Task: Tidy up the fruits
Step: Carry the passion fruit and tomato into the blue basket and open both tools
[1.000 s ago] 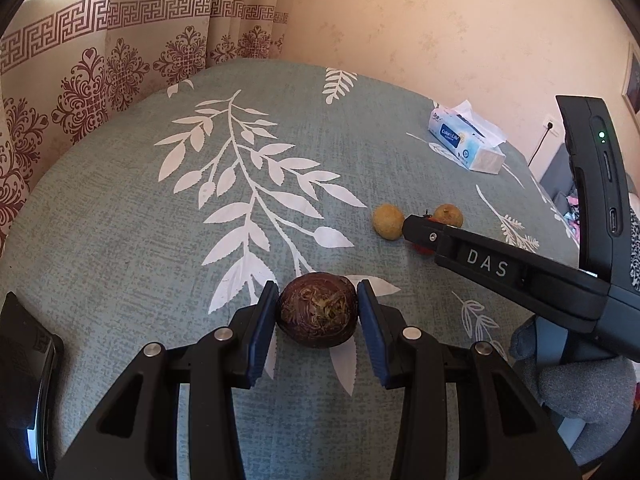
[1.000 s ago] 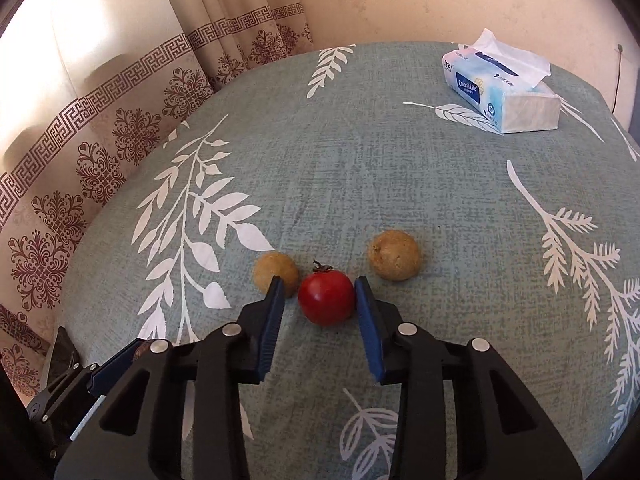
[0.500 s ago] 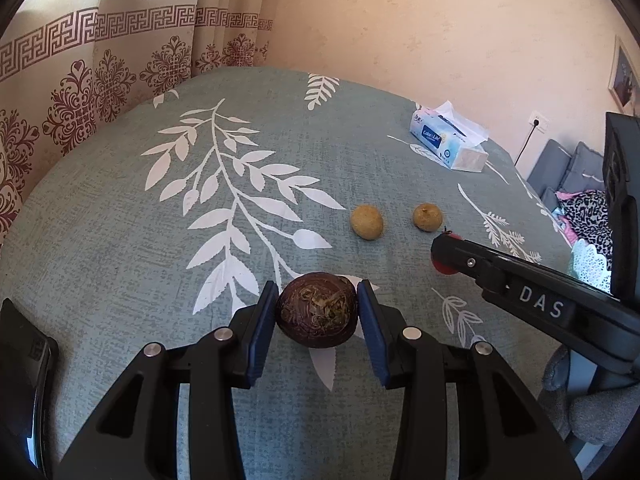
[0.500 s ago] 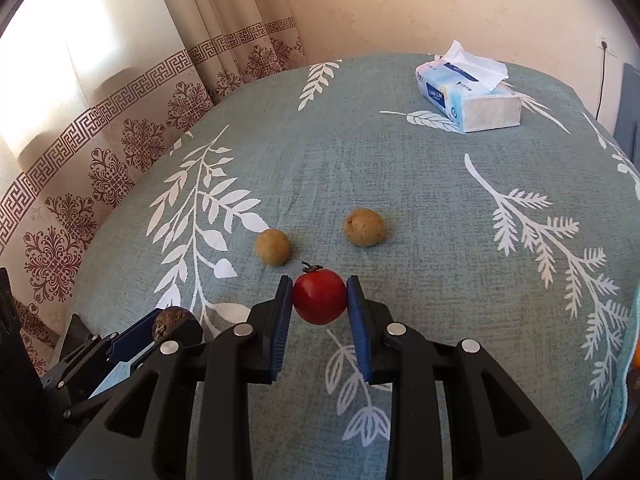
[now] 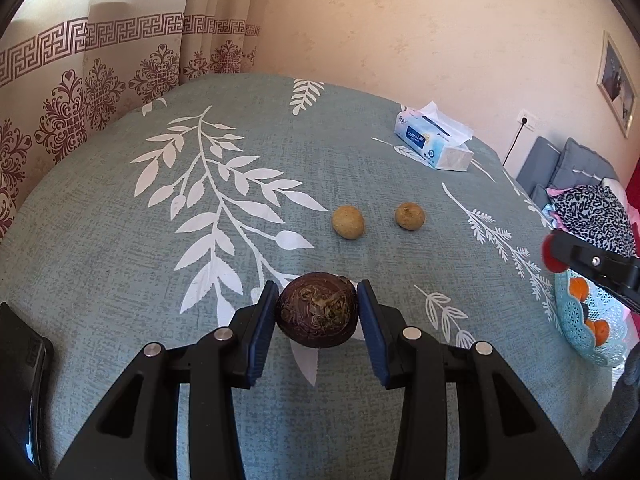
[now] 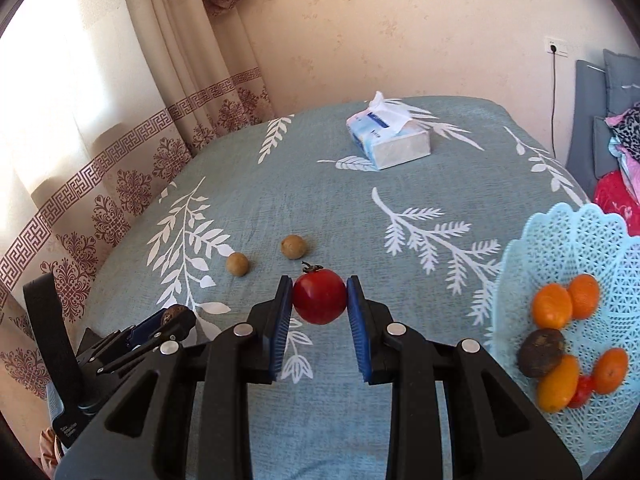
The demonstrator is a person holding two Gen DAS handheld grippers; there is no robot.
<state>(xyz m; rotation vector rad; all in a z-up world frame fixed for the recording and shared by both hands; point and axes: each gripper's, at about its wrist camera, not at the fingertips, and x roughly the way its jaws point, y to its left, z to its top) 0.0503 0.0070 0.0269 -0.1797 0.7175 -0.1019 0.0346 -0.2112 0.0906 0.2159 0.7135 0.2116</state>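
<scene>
The left claw point(image 5: 318, 312) is squeezed on a dark brown round fruit point(image 5: 317, 310). Both blue pads touch its sides, and it hangs a little above the bench point(image 5: 120, 240). The bench has a blue-green cloth with white leaves on it.

The right claw point(image 6: 319, 298) is squeezed on a red tomato point(image 6: 319, 296). Its little green stem points up at 12 o'clock. The tomato is up off the cloth.

Two small tan round fruits lie on the cloth. In the left claw's view one tan fruit point(image 5: 348, 222) sits at 12 o'clock from the dark fruit, and the other tan fruit point(image 5: 410, 216) sits at 1 o'clock. They are near each other but not touching.

A light blue lacy basket point(image 6: 560, 240) sits at 3 o'clock from the tomato, at the edge of the bench. Inside it are orange fruits point(image 6: 552, 306), a dark round fruit point(image 6: 540, 352) and a small red one point(image 6: 582, 392). They lie close together, and some are touching.

A tissue box point(image 6: 390, 138) sits far back on the bench, at 12 o'clock from the tomato. White tissue sticks out of its top.

A curtain point(image 5: 80, 80) with dark red patterns hangs behind the bench at 10 o'clock.
</scene>
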